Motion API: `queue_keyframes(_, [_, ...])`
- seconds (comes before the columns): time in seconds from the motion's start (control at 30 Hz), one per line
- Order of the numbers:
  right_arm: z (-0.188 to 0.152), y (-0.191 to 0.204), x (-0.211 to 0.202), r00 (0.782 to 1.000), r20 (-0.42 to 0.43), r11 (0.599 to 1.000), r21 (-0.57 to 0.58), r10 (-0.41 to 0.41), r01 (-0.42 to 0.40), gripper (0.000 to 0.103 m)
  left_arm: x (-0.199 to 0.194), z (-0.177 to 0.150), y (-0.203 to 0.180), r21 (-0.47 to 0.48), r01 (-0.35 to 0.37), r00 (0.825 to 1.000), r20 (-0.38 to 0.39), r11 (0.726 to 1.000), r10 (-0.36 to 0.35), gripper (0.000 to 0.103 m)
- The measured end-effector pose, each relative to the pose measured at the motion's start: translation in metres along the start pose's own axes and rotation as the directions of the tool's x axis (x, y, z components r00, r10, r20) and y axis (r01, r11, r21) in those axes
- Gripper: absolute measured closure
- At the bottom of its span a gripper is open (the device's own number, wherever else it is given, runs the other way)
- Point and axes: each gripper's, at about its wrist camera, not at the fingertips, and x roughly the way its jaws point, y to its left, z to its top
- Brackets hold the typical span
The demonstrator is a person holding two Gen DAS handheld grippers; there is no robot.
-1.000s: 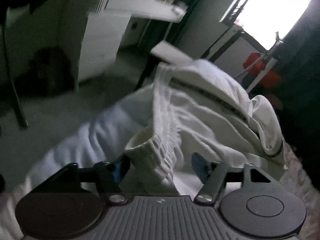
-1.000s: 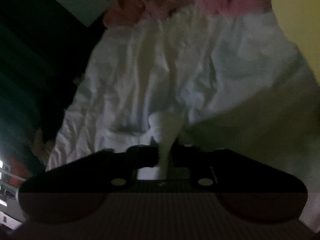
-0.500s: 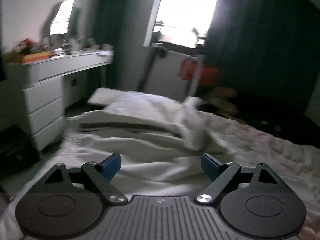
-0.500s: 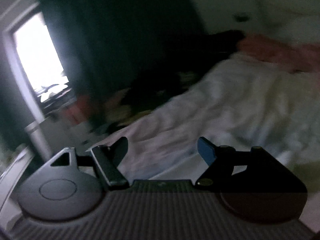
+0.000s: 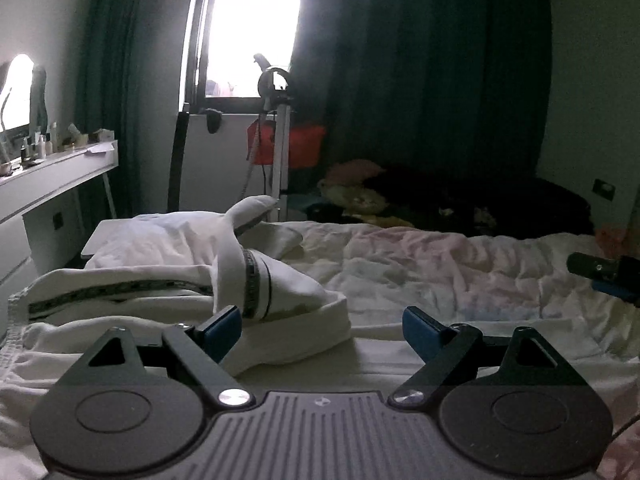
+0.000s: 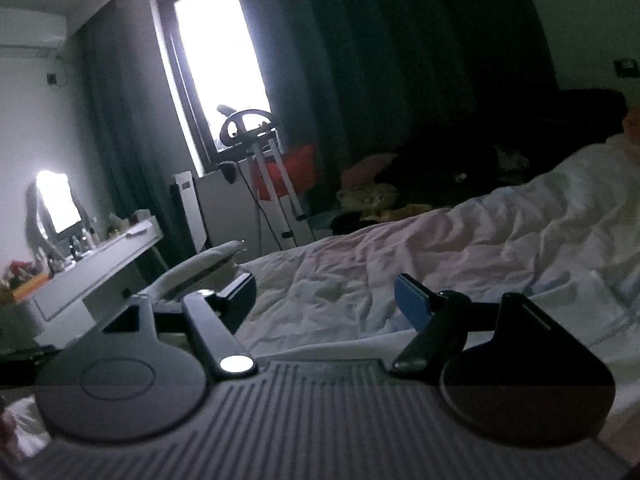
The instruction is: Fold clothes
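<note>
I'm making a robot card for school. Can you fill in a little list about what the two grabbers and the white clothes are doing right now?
place: a bed with a wrinkled pale sheet, in a dim bedroom
clothes: white garment with a dark patterned stripe, lying bunched on the bed's left part
left gripper: open, holding nothing, garment just ahead of its left finger
right gripper: open, holding nothing, pointed over the sheet
folding: garment looks rumpled, not a neat fold yet
background: bright window, dark curtains, white dresser
</note>
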Motion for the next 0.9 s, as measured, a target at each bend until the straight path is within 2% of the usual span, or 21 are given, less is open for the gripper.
queue_keyframes(0.23, [-0.004,0.005,0.012,1.000,0.001,1.000,0.002,0.025,-0.025,0.024,0.035,0.006,0.001,-0.026,0.013,1.000,-0.001,1.000,-0.013,0.013])
queue_keyframes(0.4, [-0.008,0.003,0.019,1.000,-0.005,0.999,0.031,0.024,-0.024,0.024,0.062,-0.005,0.002,-0.046,0.044,0.999,-0.012,0.998,-0.045,0.013])
queue_keyframes(0.6, [-0.006,0.009,0.018,0.999,0.029,0.999,-0.036,0.029,-0.028,0.024,0.070,-0.019,0.008,-0.046,0.044,0.999,-0.017,0.998,-0.045,0.013])
queue_keyframes(0.9, [-0.017,0.019,0.028,0.999,-0.022,0.998,-0.043,0.038,-0.039,0.024,0.072,-0.034,0.017,-0.058,0.049,0.998,-0.038,0.997,-0.052,0.013])
